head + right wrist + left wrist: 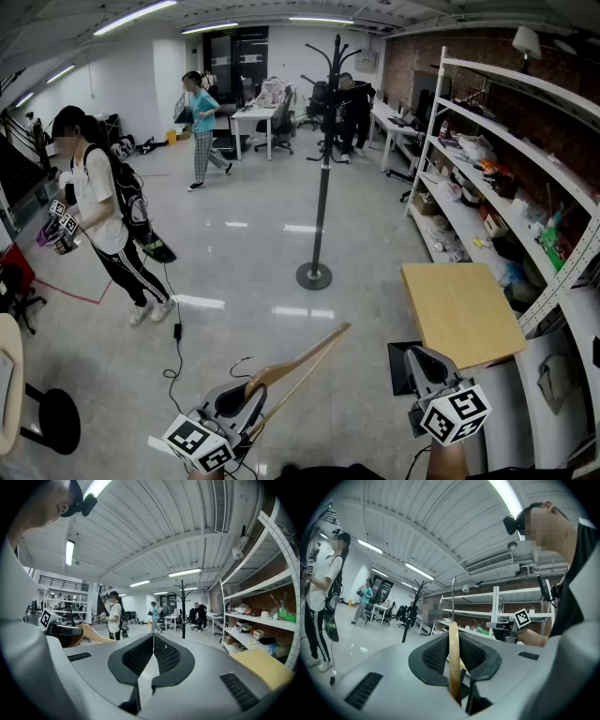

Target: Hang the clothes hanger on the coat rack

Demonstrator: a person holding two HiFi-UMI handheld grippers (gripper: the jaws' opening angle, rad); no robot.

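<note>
A pale wooden clothes hanger slants up and to the right from my left gripper, low in the head view. In the left gripper view the jaws are shut on the hanger's flat wood, which stands edge-on between the pads. My right gripper hovers to the right, apart from the hanger. Its jaws are shut with nothing between them. The black coat rack stands on a round base out on the floor, well ahead of both grippers. It also shows far off as the coat rack in the right gripper view.
A small wooden table stands just beyond my right gripper, against white metal shelving full of clutter. A person stands at the left holding marker cubes, with a black cable on the floor nearby. Others and desks are at the back.
</note>
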